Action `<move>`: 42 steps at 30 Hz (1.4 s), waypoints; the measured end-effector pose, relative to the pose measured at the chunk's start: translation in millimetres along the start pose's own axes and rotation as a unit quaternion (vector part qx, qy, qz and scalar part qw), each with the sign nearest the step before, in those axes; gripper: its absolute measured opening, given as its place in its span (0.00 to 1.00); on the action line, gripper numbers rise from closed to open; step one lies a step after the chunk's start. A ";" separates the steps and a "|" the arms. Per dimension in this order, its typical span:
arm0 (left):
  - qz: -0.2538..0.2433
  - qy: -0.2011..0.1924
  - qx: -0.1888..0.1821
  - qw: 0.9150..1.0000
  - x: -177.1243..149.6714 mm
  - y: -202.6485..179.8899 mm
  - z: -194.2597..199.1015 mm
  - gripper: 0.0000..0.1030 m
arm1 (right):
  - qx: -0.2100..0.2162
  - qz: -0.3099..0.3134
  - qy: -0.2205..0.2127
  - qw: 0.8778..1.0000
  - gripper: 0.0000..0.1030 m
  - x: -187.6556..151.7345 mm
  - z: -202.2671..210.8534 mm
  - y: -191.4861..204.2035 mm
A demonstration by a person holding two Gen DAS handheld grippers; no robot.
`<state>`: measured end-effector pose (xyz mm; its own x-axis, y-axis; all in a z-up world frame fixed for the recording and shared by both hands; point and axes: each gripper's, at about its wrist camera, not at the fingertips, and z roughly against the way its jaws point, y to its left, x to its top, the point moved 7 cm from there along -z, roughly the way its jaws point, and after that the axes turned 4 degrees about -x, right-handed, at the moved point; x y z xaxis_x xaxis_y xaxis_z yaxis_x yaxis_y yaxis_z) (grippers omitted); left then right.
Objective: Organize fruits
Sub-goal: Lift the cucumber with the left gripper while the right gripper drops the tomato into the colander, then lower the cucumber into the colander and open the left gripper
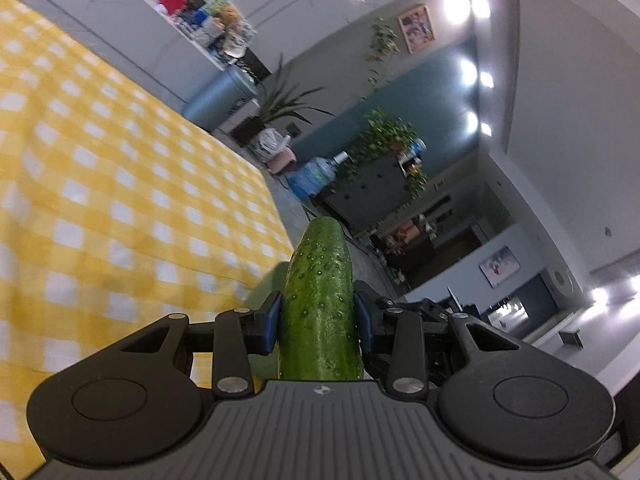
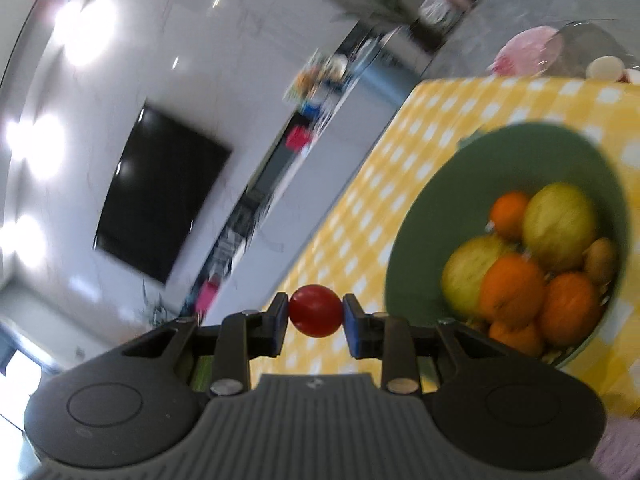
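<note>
In the left wrist view my left gripper (image 1: 318, 316) is shut on a green cucumber (image 1: 320, 300), which sticks forward between the blue pads, lifted over the edge of the yellow checked tablecloth (image 1: 100, 184). In the right wrist view my right gripper (image 2: 316, 314) is shut on a small red tomato (image 2: 316, 310), held above the cloth (image 2: 440, 112). To its right stands a green bowl (image 2: 516, 148) with several oranges (image 2: 512, 290), yellow-green fruits (image 2: 558, 226) and a brown kiwi (image 2: 600, 260) inside.
Both views are tilted and blurred. Beyond the table's far edge lie a pink dish (image 2: 528, 50) under a glass cover, a wall television (image 2: 160, 192), potted plants (image 1: 384, 140), a water bottle (image 1: 316, 174) and a shelf of clutter (image 1: 208, 20).
</note>
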<state>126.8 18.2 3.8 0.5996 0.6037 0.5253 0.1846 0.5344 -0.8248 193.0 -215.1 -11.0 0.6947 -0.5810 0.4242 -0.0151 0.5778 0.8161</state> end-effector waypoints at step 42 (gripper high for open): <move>-0.145 0.131 0.012 0.981 -37.3 14.3 -73.9 0.48 | -0.114 -0.065 -0.173 0.976 0.44 53.6 15.5 -74.3</move>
<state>164.7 -40.4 -43.0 0.7049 0.2534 0.6625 0.3599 0.6770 -0.6420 220.3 -298.0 -42.8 0.3952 -0.7937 0.4625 0.2438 0.5760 0.7802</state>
